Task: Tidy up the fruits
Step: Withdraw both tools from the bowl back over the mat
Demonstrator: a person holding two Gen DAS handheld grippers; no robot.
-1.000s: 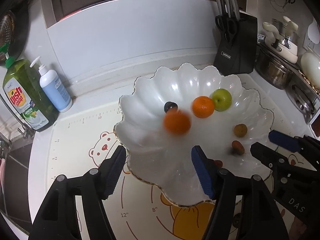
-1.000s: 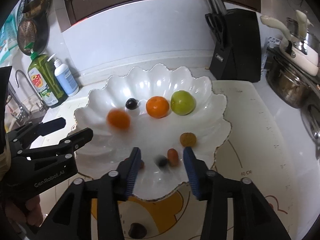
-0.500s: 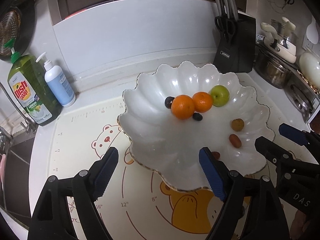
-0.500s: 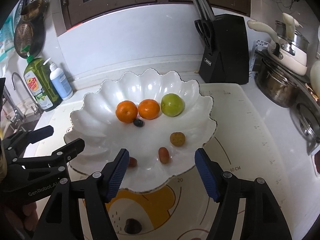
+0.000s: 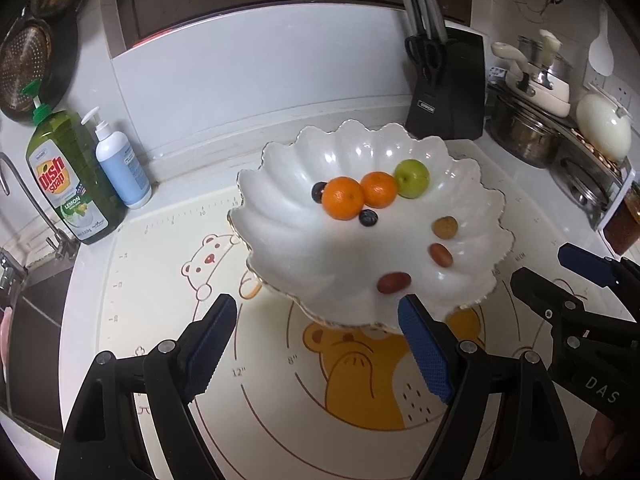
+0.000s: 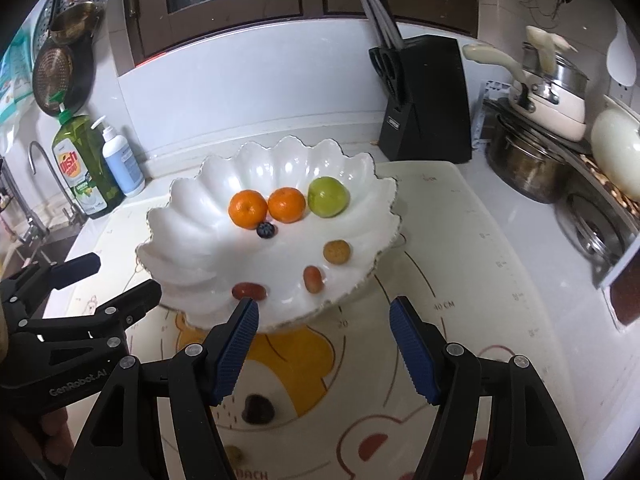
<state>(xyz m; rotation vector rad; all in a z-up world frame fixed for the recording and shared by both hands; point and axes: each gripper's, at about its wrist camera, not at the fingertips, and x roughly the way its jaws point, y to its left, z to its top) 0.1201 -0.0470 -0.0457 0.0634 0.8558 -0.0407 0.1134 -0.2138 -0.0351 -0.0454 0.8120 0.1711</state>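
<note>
The white stone surface (image 5: pixel 192 184) carries a cream silicone mat printed with bears and ruler marks (image 5: pixel 280 364), and on the mat sits a large white scalloped bowl with a thin gold rim (image 5: pixel 280 236), which holds nearly all the fruit. Toward its far side a round green apple (image 5: pixel 411 173) touches a bright orange tangerine (image 5: pixel 378 189), which touches a second, nearer tangerine (image 5: pixel 343 197), the three forming a row. A dark blueberry (image 5: pixel 368 217) lies just in front of the tangerines, and another dark berry (image 5: pixel 318 192) peeks out behind the nearer one. On the bowl's right side rests a small tan, rough-skinned fruit (image 5: pixel 445 227), with an oval red grape (image 5: pixel 441 255) just below it and a second red grape (image 5: pixel 394 282) near the front rim. Outside the bowl, on the mat, a dark plum-coloured fruit (image 6: pixel 259 409) lies below the right gripper's fingers, and a small yellowish fruit (image 6: pixel 235 455) lies nearer the camera. The black left gripper (image 5: pixel 318 334) hangs above the mat in front of the bowl, its blue-padded fingers spread wide and holding nothing. The right gripper (image 6: pixel 322 326) hangs likewise, fingers wide apart and empty, over the bowl's front rim
</note>
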